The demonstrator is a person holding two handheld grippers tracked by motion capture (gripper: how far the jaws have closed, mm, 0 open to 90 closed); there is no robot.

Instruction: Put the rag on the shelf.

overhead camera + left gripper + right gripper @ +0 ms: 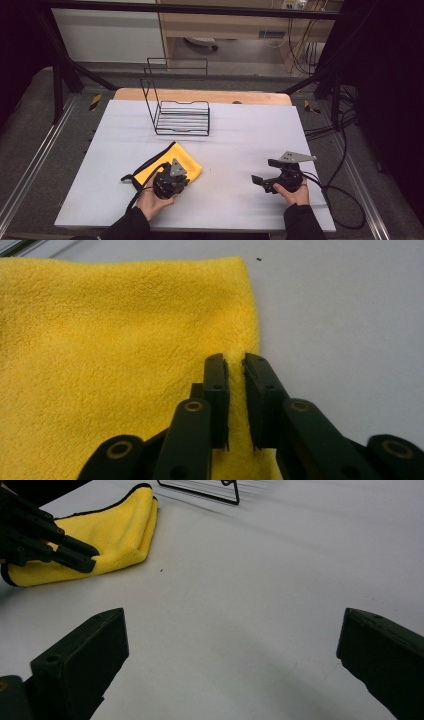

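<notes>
A folded yellow cloth (192, 163) with a dark hem lies on the grey table (250, 135) at the front left. My left gripper (182, 173) rests on its near edge. In the left gripper view the two black jaws stand almost together at the left gripper (236, 362), with a ridge of the yellow cloth (100, 340) pinched between the pads. My right gripper (263, 171) is held at the front right, open wide and empty, well apart from the cloth. From the right gripper (232, 625), the cloth (120, 530) and the left gripper (90, 557) on it lie at the upper left.
A black wire rack (182, 117) stands upright at the back middle of the table, beyond the cloth, also seen as the rack (220, 490). A wooden board (200, 95) runs along the far edge. Cables (340, 200) trail off the right side.
</notes>
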